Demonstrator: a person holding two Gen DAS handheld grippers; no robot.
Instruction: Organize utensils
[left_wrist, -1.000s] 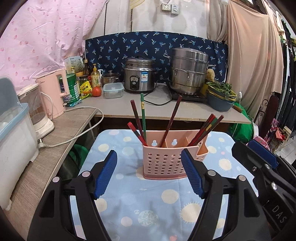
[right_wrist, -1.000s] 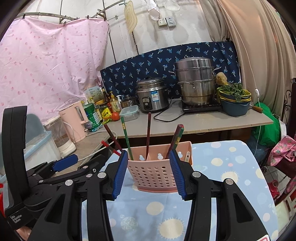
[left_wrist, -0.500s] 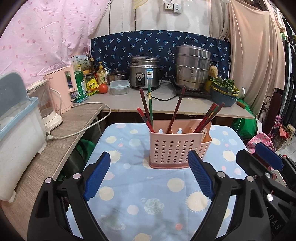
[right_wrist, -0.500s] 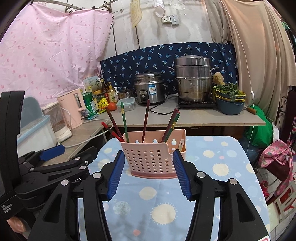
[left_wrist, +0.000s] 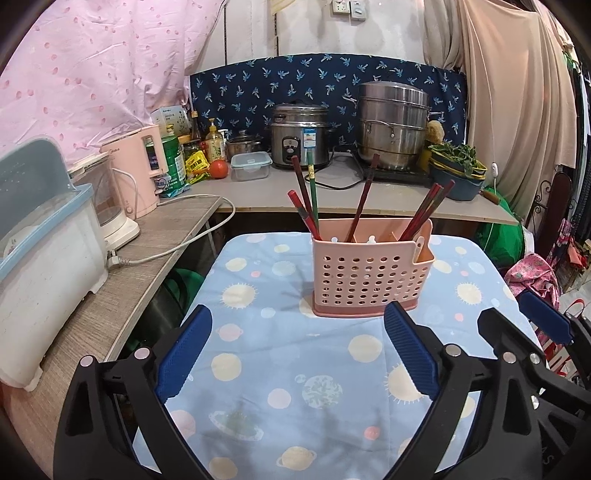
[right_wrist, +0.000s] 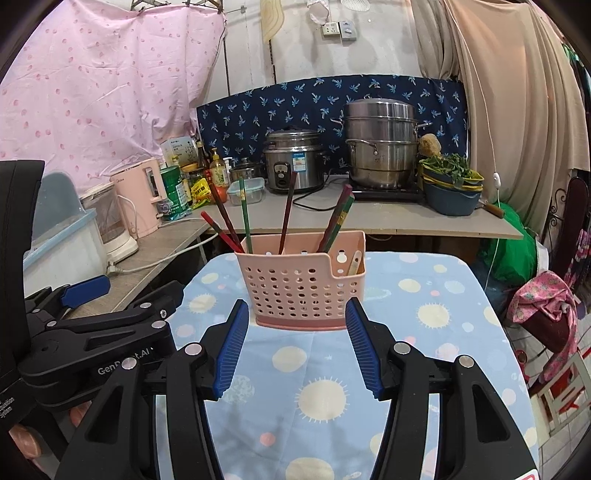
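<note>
A pink perforated utensil basket (left_wrist: 369, 273) (right_wrist: 299, 280) stands upright on the blue planet-print tablecloth (left_wrist: 295, 369). Several chopsticks stick up from it: red ones (left_wrist: 303, 210) and a green one (left_wrist: 313, 192) at the left, a brown one (left_wrist: 364, 195) in the middle, a bundle (left_wrist: 424, 210) at the right. A pale utensil (right_wrist: 354, 262) leans in the right side pocket. My left gripper (left_wrist: 297, 312) hangs just short of the basket, its jaws opening wide, nothing between them. My right gripper (right_wrist: 297, 305) is open in front of the basket, also holding nothing.
A wooden counter (left_wrist: 388, 199) behind the table carries a rice cooker (left_wrist: 299, 136), a steel steamer pot (left_wrist: 391, 125), a food box and bottles. A pink kettle (left_wrist: 136, 173), a white bin (left_wrist: 44, 266) and a loose power cable (left_wrist: 177, 247) sit on the left shelf.
Both grippers have drawn back from the basket, which now looks smaller and farther off. The left jaws have spread much wider; the right jaws have widened a little.
</note>
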